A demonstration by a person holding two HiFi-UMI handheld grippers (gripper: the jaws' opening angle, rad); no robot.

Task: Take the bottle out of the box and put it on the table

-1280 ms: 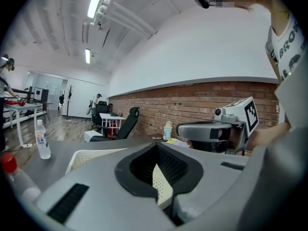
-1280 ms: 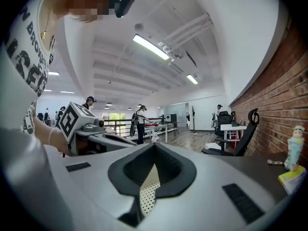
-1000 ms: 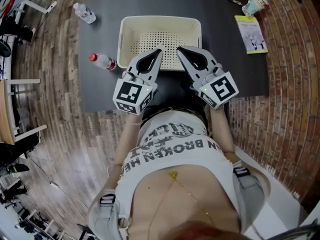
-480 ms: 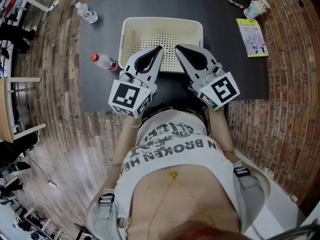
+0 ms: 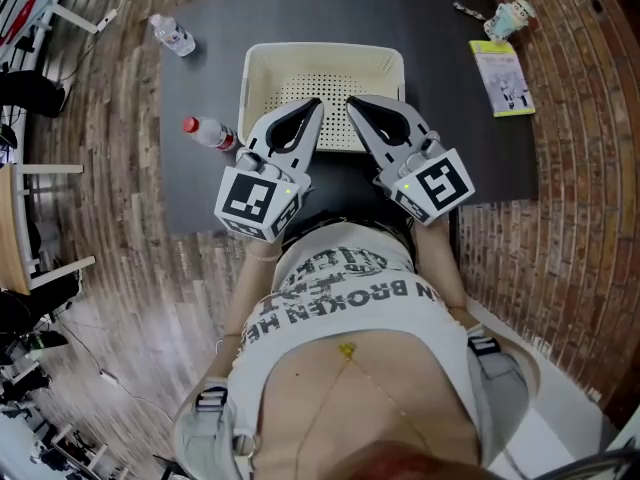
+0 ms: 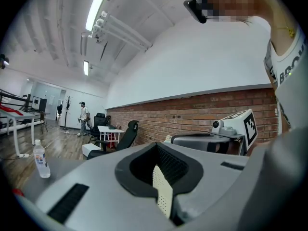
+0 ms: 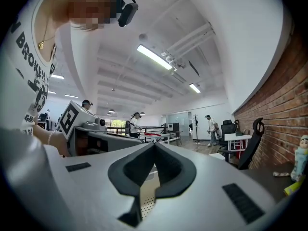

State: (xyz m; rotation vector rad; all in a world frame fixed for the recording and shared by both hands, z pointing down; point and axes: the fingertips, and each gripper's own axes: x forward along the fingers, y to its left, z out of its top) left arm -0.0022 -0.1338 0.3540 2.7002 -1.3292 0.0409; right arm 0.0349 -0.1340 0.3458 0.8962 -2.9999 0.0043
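Between the fingers of the left gripper point(image 6: 155, 146) nothing is held: the tips are clenched together, and only a strip of the perforated cream box point(image 5: 322, 52) shows through the gap below them. The right gripper point(image 7: 154, 144) reads the same, tips meeting and no object in the cut-out. In the head view both grippers hover side by side over the near rim of the box, pointing across it, and neither touches it.

Box floor: bare as far as the head view shows; the near strip is hidden under the grippers. Red-capped bottle point(image 5: 208, 133): lying on the dark table point(image 5: 480, 158), just beside the left wall of the box. Second, clear bottle point(image 6: 41, 159): upright near the far left corner, well apart from the box. A booklet point(image 5: 503, 73) and a small figurine point(image 5: 508, 13) sit at the far right.

Judgement: removal looks finished, so what remains is to check the box and draw clear. To do it well:
- lift both grippers up off the rim before drawing back, so the light box is not dragged;
- keep the left gripper away from the lying bottle, which could roll;
- check the hidden near strip of the floor once the grippers are clear.
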